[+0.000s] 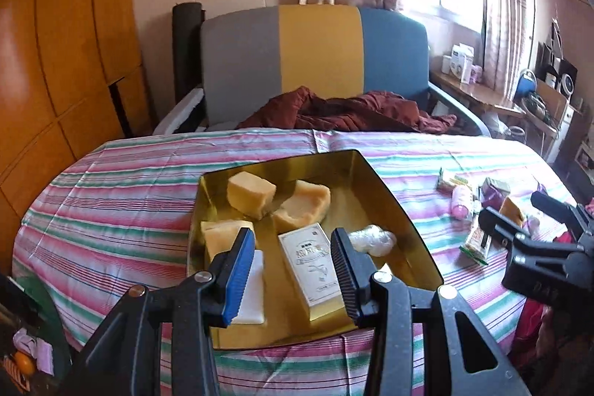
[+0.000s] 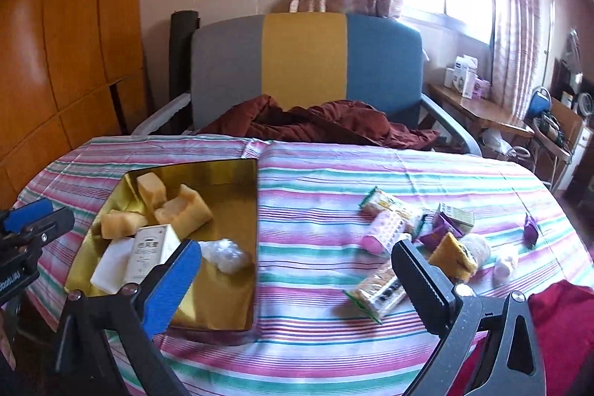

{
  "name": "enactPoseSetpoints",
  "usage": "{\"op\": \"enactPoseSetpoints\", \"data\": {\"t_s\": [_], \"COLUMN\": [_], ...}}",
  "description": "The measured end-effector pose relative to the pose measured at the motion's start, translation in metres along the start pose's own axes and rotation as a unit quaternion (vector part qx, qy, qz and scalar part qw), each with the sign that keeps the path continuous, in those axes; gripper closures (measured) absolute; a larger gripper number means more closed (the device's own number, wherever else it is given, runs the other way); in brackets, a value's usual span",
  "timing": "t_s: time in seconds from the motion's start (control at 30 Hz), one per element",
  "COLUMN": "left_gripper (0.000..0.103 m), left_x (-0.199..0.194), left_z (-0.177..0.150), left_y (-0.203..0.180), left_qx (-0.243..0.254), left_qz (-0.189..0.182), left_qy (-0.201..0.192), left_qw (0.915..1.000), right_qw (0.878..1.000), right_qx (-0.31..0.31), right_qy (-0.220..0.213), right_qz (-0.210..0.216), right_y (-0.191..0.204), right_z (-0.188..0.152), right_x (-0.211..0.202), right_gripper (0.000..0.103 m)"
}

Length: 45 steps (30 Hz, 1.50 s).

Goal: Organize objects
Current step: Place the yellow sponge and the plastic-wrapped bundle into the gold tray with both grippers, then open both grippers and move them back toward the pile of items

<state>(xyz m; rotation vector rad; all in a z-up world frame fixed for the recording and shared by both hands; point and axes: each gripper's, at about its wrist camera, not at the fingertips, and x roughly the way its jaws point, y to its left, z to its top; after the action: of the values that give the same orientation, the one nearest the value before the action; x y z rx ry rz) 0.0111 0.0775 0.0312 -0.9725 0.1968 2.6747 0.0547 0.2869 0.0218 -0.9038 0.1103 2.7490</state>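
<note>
a gold tray (image 2: pixel 230 169) lies flat on the left of the striped cloth. in it three yellow sponge blocks (image 2: pixel 187 206) sit at the far left, a white box with print (image 2: pixel 148 253) lies tilted over a flat white block (image 2: pixel 109 266) at the near left, and a crumpled clear plastic wad (image 2: pixel 226 255) lies just right of them. well apart on the right lies a loose cluster: green-edged snack packets (image 2: pixel 375 292), a pink bottle (image 2: pixel 382 231), purple wrappers (image 2: pixel 438 232) and a yellow sponge (image 2: pixel 454 253).
</note>
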Motion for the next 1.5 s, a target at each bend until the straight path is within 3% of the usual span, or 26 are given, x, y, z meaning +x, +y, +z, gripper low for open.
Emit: {"op": "enactPoseSetpoints", "data": {"t_s": [0.2, 0.47, 0.77, 1.07, 1.27, 1.4, 1.5], "left_gripper": [0.06, 0.056, 0.049, 0.042, 0.042, 0.042, 0.042], "left_x": [0.018, 0.04, 0.061, 0.074, 0.106, 0.129, 0.145], "left_z": [0.002, 0.016, 0.022, 0.028, 0.039, 0.041, 0.04], "left_y": [-0.012, -0.043, -0.086, -0.135, -0.178, -0.206, -0.225], "left_qx": [0.014, 0.034, 0.061, 0.11, 0.127, 0.143, 0.155], "left_qz": [-0.018, -0.069, -0.117, -0.177, -0.189, -0.204, -0.212], "left_qy": [0.017, 0.037, 0.069, 0.083, 0.132, 0.156, 0.164], "left_qw": [0.9996, 0.9964, 0.9889, 0.9745, 0.9648, 0.9558, 0.951], "right_qw": [0.999, 0.995, 0.979, 0.959, 0.959, 0.956, 0.957], "right_qx": [0.024, 0.071, 0.172, 0.258, 0.27, 0.277, 0.279], "right_qy": [0.015, 0.055, 0.083, 0.094, 0.053, 0.073, 0.057], "right_qz": [-0.02, -0.041, -0.077, -0.068, -0.073, -0.058, -0.052], "right_y": [-0.027, -0.089, -0.181, -0.249, -0.271, -0.273, -0.274], "right_z": [0.003, 0.003, -0.005, -0.008, 0.001, -0.009, -0.008], "right_x": [0.013, 0.028, 0.024, 0.036, 0.044, 0.055, 0.05], "right_gripper": [0.0, 0.0, 0.0, 0.0, 0.0, 0.0, 0.0]}}
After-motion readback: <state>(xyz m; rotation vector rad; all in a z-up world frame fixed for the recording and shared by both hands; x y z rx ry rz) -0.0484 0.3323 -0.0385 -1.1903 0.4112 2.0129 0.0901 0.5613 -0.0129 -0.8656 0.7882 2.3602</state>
